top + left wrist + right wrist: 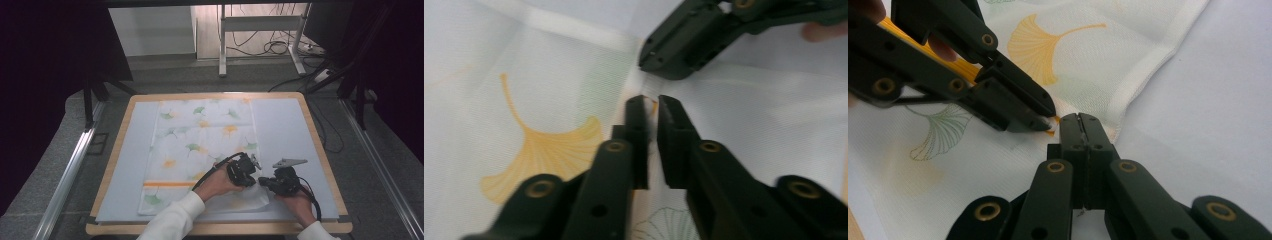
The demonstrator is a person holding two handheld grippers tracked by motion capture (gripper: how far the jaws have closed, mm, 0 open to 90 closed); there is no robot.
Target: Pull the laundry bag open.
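A white cloth [200,145] printed with yellow and green ginkgo leaves lies flat on the pale mat [285,130]. Both grippers meet at its near right corner, which is lifted a little. My left gripper [254,183] [651,107] points at the cloth's edge with its jaws a narrow gap apart, and a fold of cloth [524,100] with an orange tip sits in the gap. My right gripper [262,183] [1080,120] is shut on the same edge of cloth [1088,55], tip to tip with the left gripper [1048,119]. The right gripper [646,62] shows at the top of the left gripper view.
The mat covers a wooden-edged table [320,150]. Bare mat lies right of the cloth [1208,125] and left of it [130,150]. Metal rails [70,170] run along both sides on the floor. Desk legs and cables [270,45] stand beyond the far edge.
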